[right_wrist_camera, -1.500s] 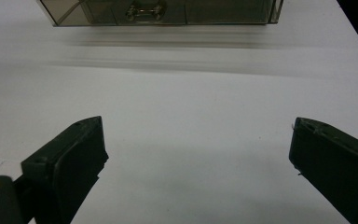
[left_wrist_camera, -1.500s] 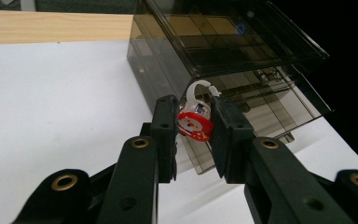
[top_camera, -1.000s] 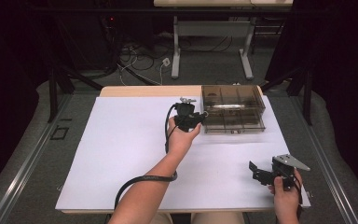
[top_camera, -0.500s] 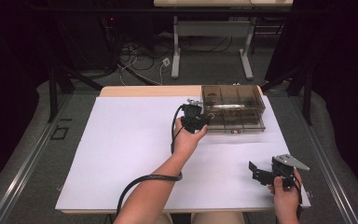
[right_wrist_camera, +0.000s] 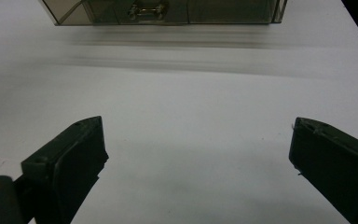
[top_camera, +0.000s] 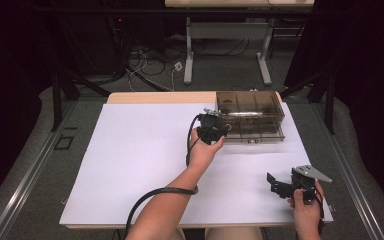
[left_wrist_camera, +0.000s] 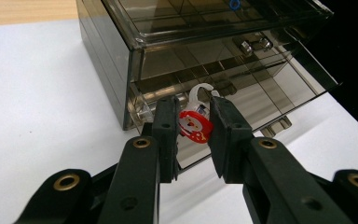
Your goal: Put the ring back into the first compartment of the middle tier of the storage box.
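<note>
Left gripper: clamped on a red-and-white clip, held just at the front of the smoky plastic drawer box. Right gripper: jaws spread wide, nothing between, well apart from the box.

The drawer box stands at the table's far edge — right of centre.

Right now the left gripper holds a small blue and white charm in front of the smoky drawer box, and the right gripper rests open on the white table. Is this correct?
Not quite: the charm is red and white, not blue, as the left gripper view shows. The rest stands: the left gripper holds it in front of the smoky drawer box, and the right gripper rests open on the white table.
</note>
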`<state>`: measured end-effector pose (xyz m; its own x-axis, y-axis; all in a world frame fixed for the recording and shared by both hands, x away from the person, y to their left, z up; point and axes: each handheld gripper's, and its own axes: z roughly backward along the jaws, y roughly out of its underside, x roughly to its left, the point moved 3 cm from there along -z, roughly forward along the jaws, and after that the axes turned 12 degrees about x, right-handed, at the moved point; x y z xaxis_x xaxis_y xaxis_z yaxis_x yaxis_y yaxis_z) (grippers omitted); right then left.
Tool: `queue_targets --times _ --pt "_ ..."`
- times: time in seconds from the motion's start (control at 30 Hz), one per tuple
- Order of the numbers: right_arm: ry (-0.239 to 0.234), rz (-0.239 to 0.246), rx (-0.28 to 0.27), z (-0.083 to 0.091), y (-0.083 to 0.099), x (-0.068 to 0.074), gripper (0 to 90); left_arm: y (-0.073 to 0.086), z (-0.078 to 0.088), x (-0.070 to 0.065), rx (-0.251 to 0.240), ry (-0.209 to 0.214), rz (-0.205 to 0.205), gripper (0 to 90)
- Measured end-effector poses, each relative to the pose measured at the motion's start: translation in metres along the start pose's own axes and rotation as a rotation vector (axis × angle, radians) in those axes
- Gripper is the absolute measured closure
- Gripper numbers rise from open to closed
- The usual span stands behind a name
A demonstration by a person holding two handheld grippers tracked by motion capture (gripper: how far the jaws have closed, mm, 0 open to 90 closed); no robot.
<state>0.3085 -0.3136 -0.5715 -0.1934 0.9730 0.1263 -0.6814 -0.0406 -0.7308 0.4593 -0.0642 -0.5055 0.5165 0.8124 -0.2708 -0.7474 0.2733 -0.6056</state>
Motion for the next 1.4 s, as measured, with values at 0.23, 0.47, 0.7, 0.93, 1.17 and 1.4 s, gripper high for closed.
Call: queue_targets --times 0.23,0.47,0.7,0.93,1.17,1.4 --pt "0.001 0.001 0.0 0.0 0.0 0.0 3.3 0.002 -0.007 -0.003 0.007 0.002 0.0 73.0" --pt "-0.005 0.002 -0.001 0.0 0.0 0.0 3.3 0.003 -0.014 -0.006 0.023 0.008 -0.011 73.0" --pt "-0.004 0.004 -0.002 0.0 0.0 0.0 3.4 0.003 -0.016 -0.007 0.033 0.017 -0.013 72.9" --pt "-0.001 0.012 -0.006 0.0 0.0 0.0 3.4 0.004 -0.018 -0.006 0.035 0.01 -0.012 72.9" --pt "-0.002 0.009 -0.002 -0.001 0.0 0.0 3.4 0.005 -0.021 -0.005 0.031 0.003 -0.005 72.3" --pt "-0.005 0.01 -0.004 0.0 0.0 0.0 3.4 0.004 -0.02 -0.004 0.009 0.021 0.002 62.7"
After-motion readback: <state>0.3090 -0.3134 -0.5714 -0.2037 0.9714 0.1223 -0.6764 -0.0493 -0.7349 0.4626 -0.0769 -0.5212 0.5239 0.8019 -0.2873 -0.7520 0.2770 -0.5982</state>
